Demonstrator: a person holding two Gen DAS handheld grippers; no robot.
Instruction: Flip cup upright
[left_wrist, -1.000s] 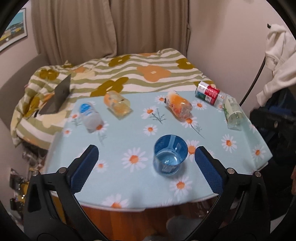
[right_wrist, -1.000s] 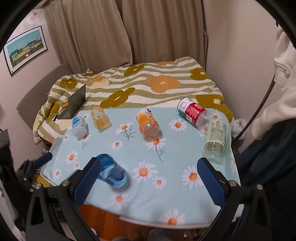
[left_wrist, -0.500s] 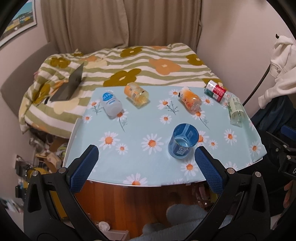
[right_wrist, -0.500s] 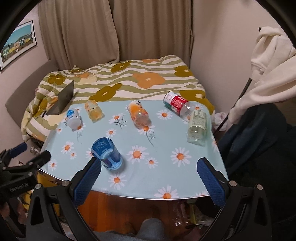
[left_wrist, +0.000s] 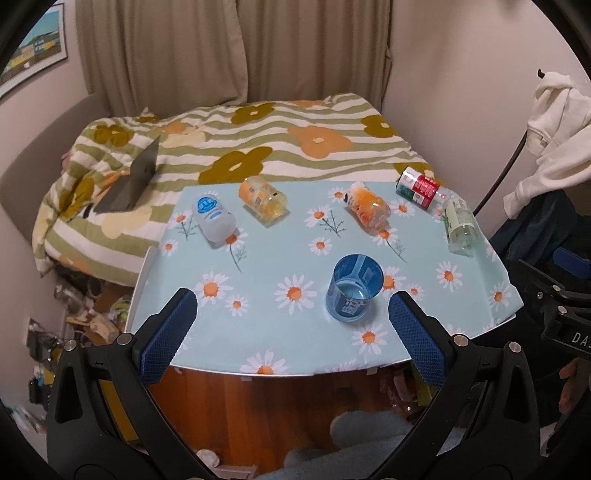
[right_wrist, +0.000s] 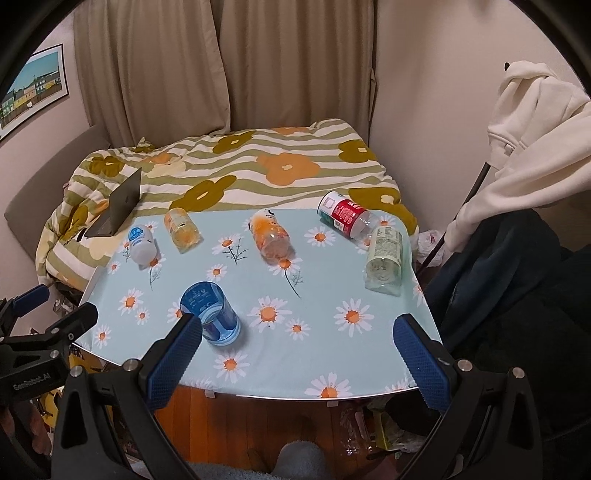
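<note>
Standing upright near the tabletop (left_wrist: 258, 343) edge, the blue cup (left_wrist: 354, 291) appears righted as both tongs, left (left_wrist: 291, 332) and right (right_wrist: 299, 354), hang spread and empty, seemingly with nothing left but to draw clear.

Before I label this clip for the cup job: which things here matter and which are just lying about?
Job:
- blue cup, standing mouth up on the table
- left gripper and right gripper, jaws apart, holding nothing

Lying about:
- white bottle
- yellow bottle
- orange bottle
- red-label bottle
- green-label bottle
- laptop
</note>
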